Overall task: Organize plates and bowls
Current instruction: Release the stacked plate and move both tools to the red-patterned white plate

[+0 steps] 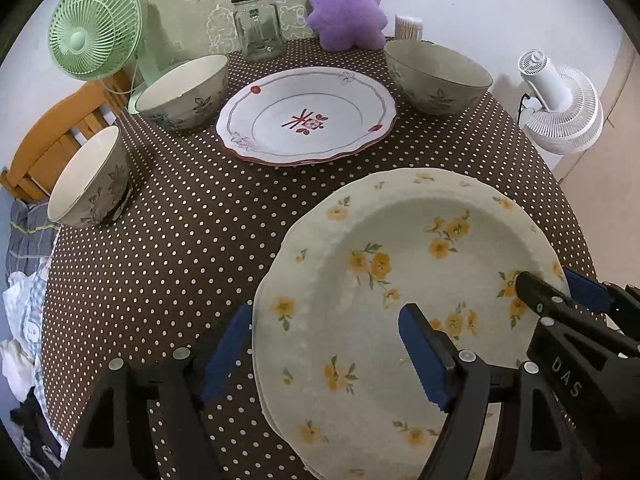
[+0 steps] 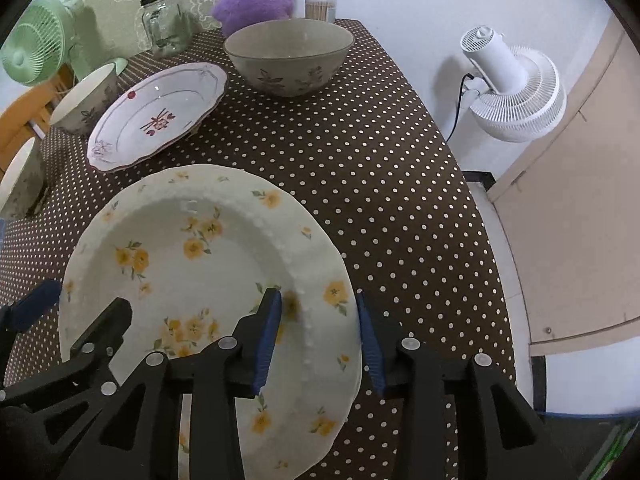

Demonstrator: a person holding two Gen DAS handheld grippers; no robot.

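Note:
A cream plate with yellow flowers [image 1: 400,280] [image 2: 192,264] lies at the near edge of the dotted table, apparently on top of another plate. My left gripper [image 1: 324,352] is open, its jaws astride the plate's left rim. My right gripper [image 2: 320,340] is open, its jaws astride the plate's right rim; it also shows in the left wrist view [image 1: 560,292]. A white plate with red flowers [image 1: 306,116] [image 2: 156,114] lies further back. Three floral bowls stand around it: far left [image 1: 182,92], near left [image 1: 90,178] and far right [image 1: 438,76] [image 2: 288,54].
A glass jar [image 1: 258,26], a purple plush toy [image 1: 344,4] and a toothpick holder [image 1: 408,26] stand along the back edge. A green fan [image 1: 96,26] is at the back left, a white fan [image 2: 516,88] off the table's right side. A wooden chair [image 1: 60,136] stands left.

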